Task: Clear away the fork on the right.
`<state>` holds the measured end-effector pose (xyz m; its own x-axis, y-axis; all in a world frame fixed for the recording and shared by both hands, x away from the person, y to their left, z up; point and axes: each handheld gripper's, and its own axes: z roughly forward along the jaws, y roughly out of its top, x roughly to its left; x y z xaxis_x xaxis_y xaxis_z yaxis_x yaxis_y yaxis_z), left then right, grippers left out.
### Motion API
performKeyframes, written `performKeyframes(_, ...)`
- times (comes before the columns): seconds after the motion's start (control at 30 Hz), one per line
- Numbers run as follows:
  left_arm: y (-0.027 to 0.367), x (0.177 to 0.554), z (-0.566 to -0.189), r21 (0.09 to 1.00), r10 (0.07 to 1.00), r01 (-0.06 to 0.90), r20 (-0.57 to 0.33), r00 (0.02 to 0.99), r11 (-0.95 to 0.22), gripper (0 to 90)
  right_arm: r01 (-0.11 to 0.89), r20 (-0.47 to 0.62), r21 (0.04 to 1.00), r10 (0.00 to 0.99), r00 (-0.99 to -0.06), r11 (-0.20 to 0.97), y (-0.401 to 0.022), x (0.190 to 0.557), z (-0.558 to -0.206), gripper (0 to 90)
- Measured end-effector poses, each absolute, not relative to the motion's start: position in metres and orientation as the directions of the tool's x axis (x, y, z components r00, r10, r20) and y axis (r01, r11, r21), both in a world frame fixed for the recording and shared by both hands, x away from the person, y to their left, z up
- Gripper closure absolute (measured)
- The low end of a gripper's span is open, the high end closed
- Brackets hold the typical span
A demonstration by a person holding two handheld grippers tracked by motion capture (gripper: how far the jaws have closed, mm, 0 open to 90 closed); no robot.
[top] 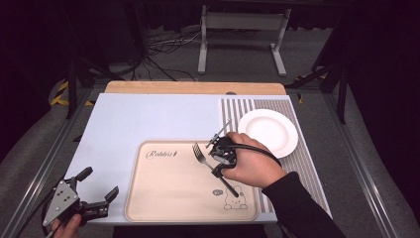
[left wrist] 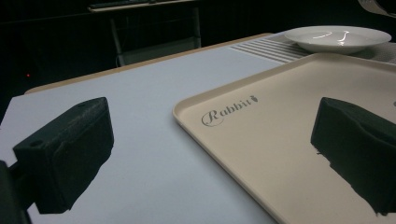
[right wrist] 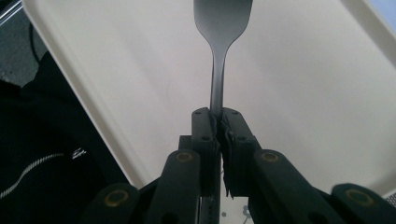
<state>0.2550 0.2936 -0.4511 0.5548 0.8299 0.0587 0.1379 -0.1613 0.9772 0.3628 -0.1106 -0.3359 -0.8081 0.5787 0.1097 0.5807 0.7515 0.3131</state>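
two fingers of the right gripper (right wrist: 219, 122) pinch a fork (right wrist: 222, 28) over the tray (top: 163, 198). the left gripper (top: 97, 187) is wide open, holding nothing.

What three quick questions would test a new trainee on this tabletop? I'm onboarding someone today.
1. True or false: the right gripper is shut on the fork.
2. Where does the white plate sit? A) on the beige tray B) on the striped mat C) on the floor
3. The left gripper has its jaws ____.

Key: 1 true; 2 B, on the striped mat, beside the beige tray; 3 open, holding nothing.
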Motion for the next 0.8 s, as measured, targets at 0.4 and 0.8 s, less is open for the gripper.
performKeyframes(0.4,0.294,0.255,-0.451,0.977,0.829,0.137,0.058,0.556,-0.161,0.1,0.734,0.099,0.285,0.743,-0.662,0.617,-0.113,0.361,-0.348,85.2)
performKeyframes(0.8,0.294,0.255,-0.451,0.978,0.83,0.139,0.054,0.556,-0.157,0.1,0.804,0.123,0.245,0.805,-0.58,0.542,-0.115,0.365,-0.365,85.2)
